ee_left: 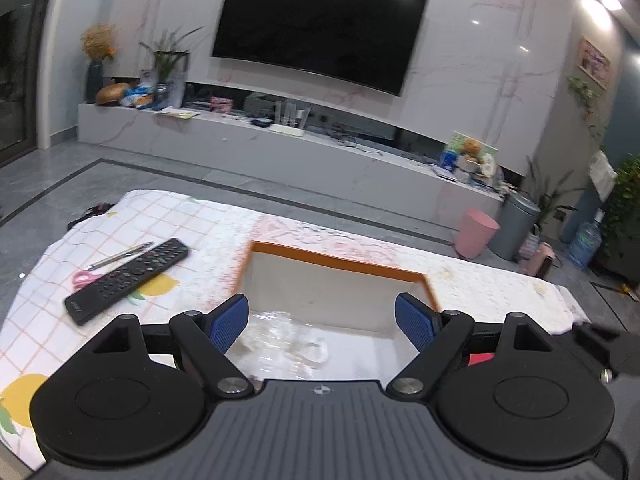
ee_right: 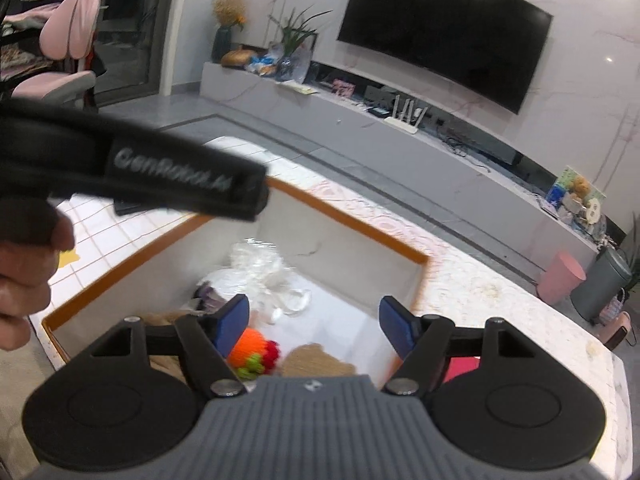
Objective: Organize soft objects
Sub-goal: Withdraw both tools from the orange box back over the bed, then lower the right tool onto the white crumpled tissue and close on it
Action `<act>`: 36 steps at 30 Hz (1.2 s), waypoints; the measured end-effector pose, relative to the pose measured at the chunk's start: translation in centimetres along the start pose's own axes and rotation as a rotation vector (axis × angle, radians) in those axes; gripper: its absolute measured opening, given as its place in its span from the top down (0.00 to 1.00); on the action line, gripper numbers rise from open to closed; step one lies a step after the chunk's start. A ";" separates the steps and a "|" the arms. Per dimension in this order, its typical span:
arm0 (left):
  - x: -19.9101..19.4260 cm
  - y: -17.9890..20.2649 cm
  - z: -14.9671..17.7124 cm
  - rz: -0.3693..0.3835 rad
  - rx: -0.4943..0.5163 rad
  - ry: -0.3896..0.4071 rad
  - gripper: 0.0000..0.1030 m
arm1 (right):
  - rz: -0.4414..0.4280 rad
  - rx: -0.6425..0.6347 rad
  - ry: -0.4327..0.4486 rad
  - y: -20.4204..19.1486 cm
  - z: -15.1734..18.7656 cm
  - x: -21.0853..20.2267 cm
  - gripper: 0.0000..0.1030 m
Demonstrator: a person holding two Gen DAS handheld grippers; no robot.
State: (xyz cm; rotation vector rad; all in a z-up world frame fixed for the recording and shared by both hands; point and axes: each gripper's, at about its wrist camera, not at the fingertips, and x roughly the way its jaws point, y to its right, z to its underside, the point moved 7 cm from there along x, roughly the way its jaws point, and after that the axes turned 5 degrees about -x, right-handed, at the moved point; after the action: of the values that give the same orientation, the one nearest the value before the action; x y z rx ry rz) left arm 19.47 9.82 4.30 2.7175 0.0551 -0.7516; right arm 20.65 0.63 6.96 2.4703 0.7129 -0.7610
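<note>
A white box with an orange rim point(ee_left: 340, 258) point(ee_right: 356, 220) stands on the table. Inside lie a clear plastic bag point(ee_right: 260, 268) point(ee_left: 288, 344), an orange knitted toy with red and green parts point(ee_right: 252, 350), a tan woven piece point(ee_right: 316, 360) and a purple-grey item point(ee_right: 208, 296). My left gripper point(ee_left: 322, 320) hovers over the box, jaws wide apart, nothing between them. My right gripper point(ee_right: 314, 322) also hangs above the box with its blue pads point(ee_right: 394, 326) apart and empty. The left gripper's black body point(ee_right: 160, 168) and a hand point(ee_right: 24, 272) cross the right wrist view.
A black remote point(ee_left: 128, 280), a pen point(ee_left: 120, 256) and pink scissors point(ee_left: 86, 278) lie on the checked tablecloth left of the box. Something red point(ee_left: 480, 359) sits by the box's right side. Beyond the table are a TV bench, a pink bin point(ee_left: 476, 238) and a grey bin point(ee_left: 516, 226).
</note>
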 end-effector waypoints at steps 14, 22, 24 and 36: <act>-2.2 10.2 5.8 0.225 0.167 -0.004 0.06 | 0.171 0.098 -0.002 11.2 6.5 -5.6 0.26; -3.4 14.4 7.8 0.226 0.174 0.053 0.06 | 0.284 0.226 0.021 18.2 12.2 -8.3 0.25; -2.8 15.4 8.4 0.218 0.155 0.029 0.06 | 0.340 0.219 0.033 19.7 13.5 -9.0 0.24; 1.1 20.9 15.5 0.152 0.295 0.085 0.05 | 0.325 0.334 0.006 23.4 18.4 -7.1 0.22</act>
State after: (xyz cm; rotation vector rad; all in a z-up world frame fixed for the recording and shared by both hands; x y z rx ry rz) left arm 15.24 -14.95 -2.64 2.9879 -0.2603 -0.6445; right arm 22.44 -29.74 3.86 2.7888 0.1829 -0.7974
